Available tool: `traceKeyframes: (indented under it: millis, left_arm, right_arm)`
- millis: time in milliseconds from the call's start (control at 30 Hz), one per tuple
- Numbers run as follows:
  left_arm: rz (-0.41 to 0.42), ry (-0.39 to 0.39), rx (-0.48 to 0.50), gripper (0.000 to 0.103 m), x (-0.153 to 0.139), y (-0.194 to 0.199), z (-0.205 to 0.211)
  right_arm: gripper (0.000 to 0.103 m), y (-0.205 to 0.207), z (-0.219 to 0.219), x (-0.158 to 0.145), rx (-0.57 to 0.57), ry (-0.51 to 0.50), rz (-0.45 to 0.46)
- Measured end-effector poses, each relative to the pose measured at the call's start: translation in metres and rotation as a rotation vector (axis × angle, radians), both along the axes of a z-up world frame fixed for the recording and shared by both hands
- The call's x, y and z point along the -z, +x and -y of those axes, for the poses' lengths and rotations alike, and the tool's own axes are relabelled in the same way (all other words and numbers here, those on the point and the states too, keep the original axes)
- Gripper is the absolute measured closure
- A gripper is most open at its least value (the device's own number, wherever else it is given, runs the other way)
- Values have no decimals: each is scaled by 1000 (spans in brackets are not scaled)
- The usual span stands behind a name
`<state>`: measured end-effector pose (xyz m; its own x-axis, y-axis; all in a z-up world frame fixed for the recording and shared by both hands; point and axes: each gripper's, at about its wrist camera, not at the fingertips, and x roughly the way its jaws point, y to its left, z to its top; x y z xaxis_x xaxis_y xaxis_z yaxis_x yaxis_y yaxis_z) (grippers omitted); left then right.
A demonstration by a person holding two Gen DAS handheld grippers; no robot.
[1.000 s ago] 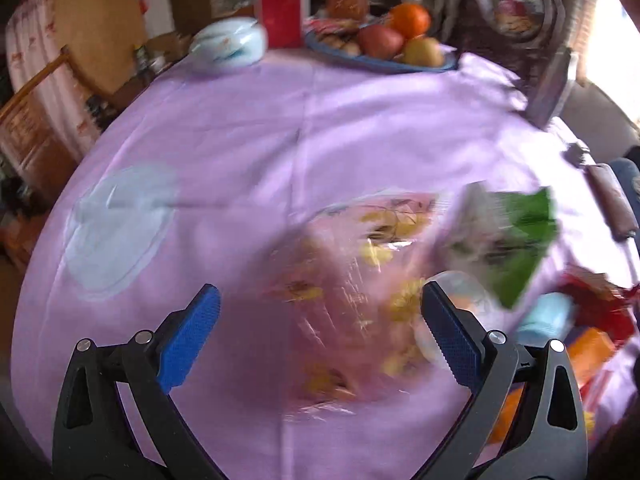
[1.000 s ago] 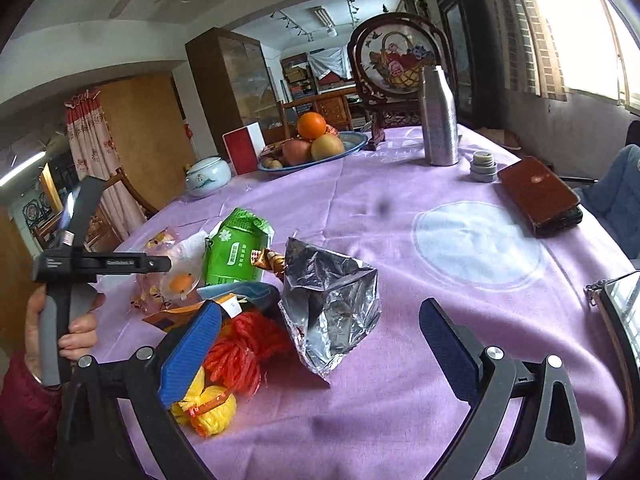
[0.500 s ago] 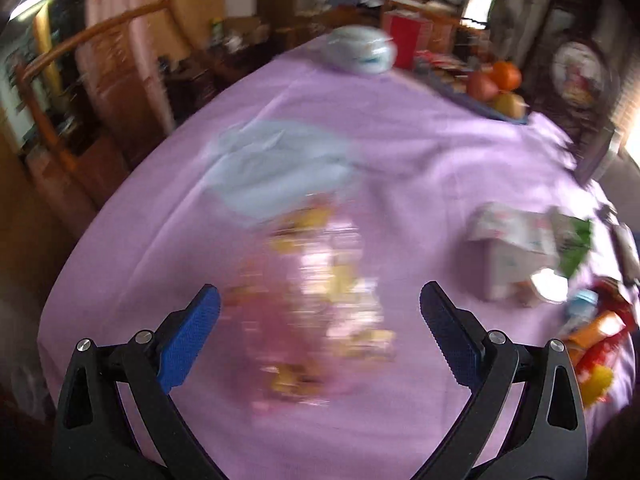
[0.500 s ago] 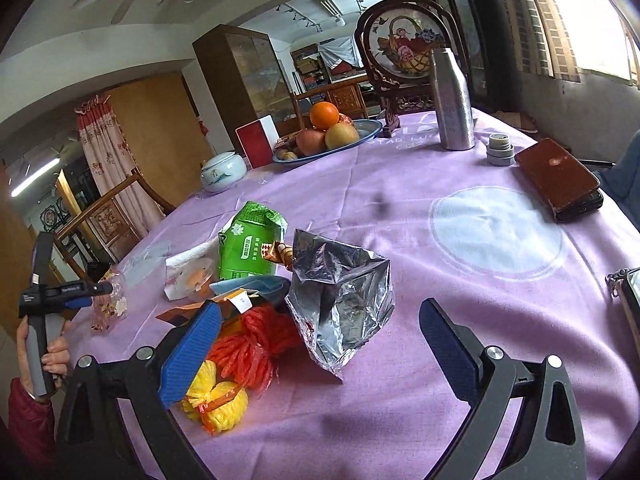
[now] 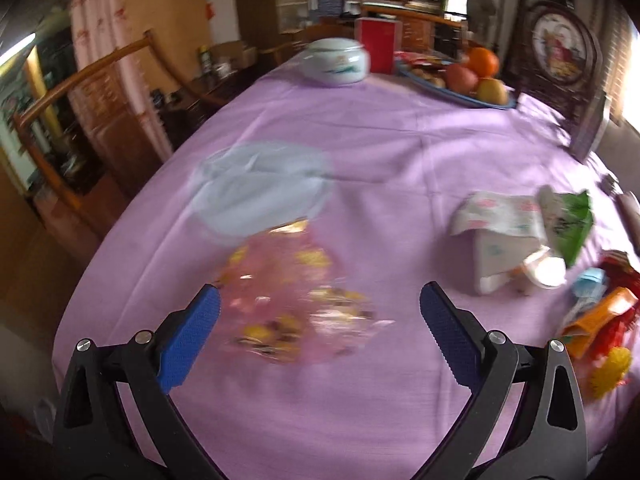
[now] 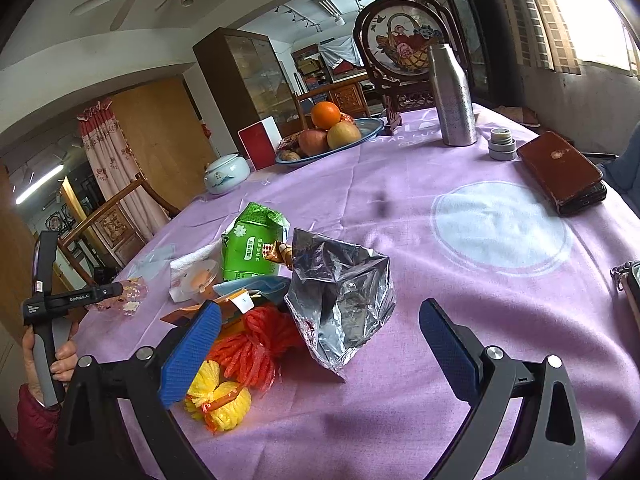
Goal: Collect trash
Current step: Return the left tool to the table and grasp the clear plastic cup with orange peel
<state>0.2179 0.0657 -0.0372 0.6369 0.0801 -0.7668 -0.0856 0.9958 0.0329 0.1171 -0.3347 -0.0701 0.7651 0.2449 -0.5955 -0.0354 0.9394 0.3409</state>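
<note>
Lilac cloth covered the round dining table (image 6: 460, 288), with a wooden chair and a cluttered room beyond its far edge. Nearest the left gripper (image 5: 320, 314), whose blue-padded fingers stood wide apart with nothing clamped, lay a crumpled clear plastic wrapper with yellow and pink print (image 5: 296, 308). It sat on the cloth just ahead of and between the fingers, blurred, its long axis seemingly running away from the gripper toward the pale circle printed on the cloth; whether either pad touched it I could not tell. In the right wrist view that wrapper (image 6: 128, 296) appeared at the tip of the left tool, well apart from the rest of the litter.

The right gripper (image 6: 320, 340) was likewise spread wide and empty. Directly ahead of it stood a crinkled silver foil bag (image 6: 340, 304), tilted, its open mouth facing up and away and its torn lower corner pointing toward the gripper. Just left of the bag lay a red net bundle (image 6: 256, 340) and a yellow net bundle (image 6: 218, 398), with a green paper packet (image 6: 252, 248) behind.

Judged from this, the left hand was plainly the nearer for the wrapper, the right for the foil bag.
</note>
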Motion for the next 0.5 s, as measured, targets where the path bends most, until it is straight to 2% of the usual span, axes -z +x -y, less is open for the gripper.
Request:
traceKeyframes:
  millis: [133, 200, 267, 333, 367, 500]
  left_arm:
    - [-45, -65, -21, 7, 13, 3, -11]
    - [-17, -103, -10, 7, 9, -2, -7]
    - [45, -96, 7, 7, -2, -10, 4]
    - [103, -80, 46, 7, -14, -16, 21]
    - [116, -76, 101, 7, -19, -17, 37]
    - [86, -44, 257, 7, -17, -7, 94]
  right_arm:
    - [5, 1, 0, 0, 3, 2, -9]
    - [6, 2, 0, 1, 4, 3, -16]
    - [6, 2, 0, 1, 5, 3, -19]
    - [6, 3, 0, 1, 4, 3, -19]
    - [6, 3, 0, 1, 4, 2, -19]
    - [5, 2, 0, 1, 5, 2, -16]
